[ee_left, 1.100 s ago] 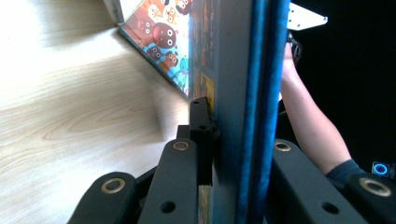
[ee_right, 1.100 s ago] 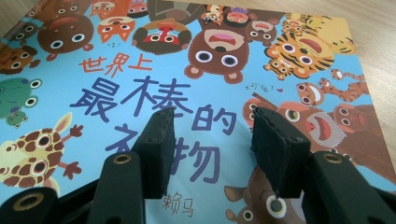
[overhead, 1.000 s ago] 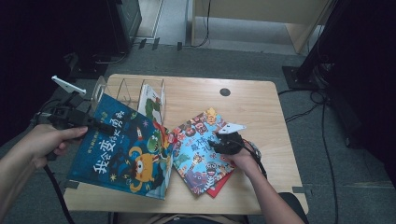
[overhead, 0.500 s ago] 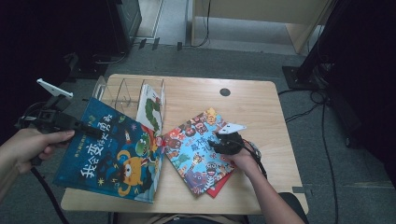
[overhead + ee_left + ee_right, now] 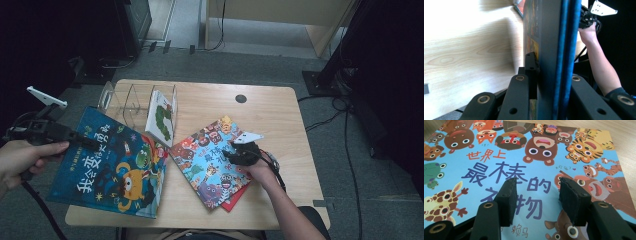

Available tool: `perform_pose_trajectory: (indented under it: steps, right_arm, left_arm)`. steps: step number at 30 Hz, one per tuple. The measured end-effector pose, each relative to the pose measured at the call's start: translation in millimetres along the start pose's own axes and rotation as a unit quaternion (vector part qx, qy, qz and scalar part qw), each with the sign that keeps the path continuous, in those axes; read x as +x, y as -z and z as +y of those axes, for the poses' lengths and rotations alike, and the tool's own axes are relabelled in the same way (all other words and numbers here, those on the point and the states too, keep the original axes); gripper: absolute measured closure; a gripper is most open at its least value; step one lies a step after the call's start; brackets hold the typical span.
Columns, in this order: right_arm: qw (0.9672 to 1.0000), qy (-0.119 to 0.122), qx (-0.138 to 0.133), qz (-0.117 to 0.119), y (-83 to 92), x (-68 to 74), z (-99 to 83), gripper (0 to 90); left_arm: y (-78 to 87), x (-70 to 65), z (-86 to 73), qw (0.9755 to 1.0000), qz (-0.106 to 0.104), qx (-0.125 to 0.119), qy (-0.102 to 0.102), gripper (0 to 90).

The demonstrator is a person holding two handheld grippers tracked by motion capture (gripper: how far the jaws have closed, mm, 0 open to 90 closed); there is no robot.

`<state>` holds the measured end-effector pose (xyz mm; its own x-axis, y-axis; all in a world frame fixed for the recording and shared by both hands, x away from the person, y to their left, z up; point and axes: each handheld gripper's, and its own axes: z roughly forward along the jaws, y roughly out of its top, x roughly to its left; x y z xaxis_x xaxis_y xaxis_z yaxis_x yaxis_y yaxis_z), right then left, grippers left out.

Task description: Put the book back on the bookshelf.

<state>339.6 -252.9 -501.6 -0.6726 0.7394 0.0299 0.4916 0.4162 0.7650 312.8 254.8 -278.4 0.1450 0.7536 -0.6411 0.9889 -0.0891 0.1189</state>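
Jaws of the left gripper (image 5: pixel 92 145) are clamped on the edge of a dark blue picture book (image 5: pixel 112 167), which hangs over the worktop's (image 5: pixel 280 120) near left corner. The right gripper (image 5: pixel 536 192) has its jaws apart, hovering just above a light blue animal book (image 5: pixel 499 162) titled "世界上最棒的礼物", with nothing between them. Beneath that book a red one (image 5: pixel 235 201) peeks out. Beyond the left jaws, a clear rack (image 5: pixel 127 100) holds one white book (image 5: pixel 161 117). Four books in all.
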Motion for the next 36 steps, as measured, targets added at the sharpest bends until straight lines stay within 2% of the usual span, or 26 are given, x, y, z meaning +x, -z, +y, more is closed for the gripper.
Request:
perform_pose_trajectory:
  steps: [8,11,16,18,27,36]
  right_arm:
    - [1.0000,0.000,-0.001,0.001,-0.1,0.2,-0.2,47.6]
    - [1.0000,0.001,-0.001,0.001,-0.1,0.2,-0.2,47.7]
    - [1.0000,0.000,-0.001,0.001,-0.1,0.2,-0.2,47.6]
    - [1.0000,0.000,-0.001,0.001,-0.1,0.2,-0.2,47.6]
    - [1.0000,0.000,-0.001,0.001,-0.1,0.2,-0.2,47.6]
    - [1.0000,0.001,-0.001,0.001,-0.1,0.2,-0.2,47.6]
  left_arm:
    - [10.4,9.3,-3.8,0.9999,0.008,-0.003,0.008,80.8]
    - [18.0,13.5,-4.7,0.9997,0.011,-0.011,0.017,81.1]
    - [26.5,14.4,-4.2,0.9996,0.019,-0.016,0.015,80.7]
    - [31.2,17.4,-1.8,0.9993,0.024,-0.020,0.023,80.8]
    - [38.7,25.0,7.1,0.9985,0.041,-0.022,0.030,81.2]
    - [48.5,36.3,15.3,0.9975,0.048,-0.034,0.038,81.4]
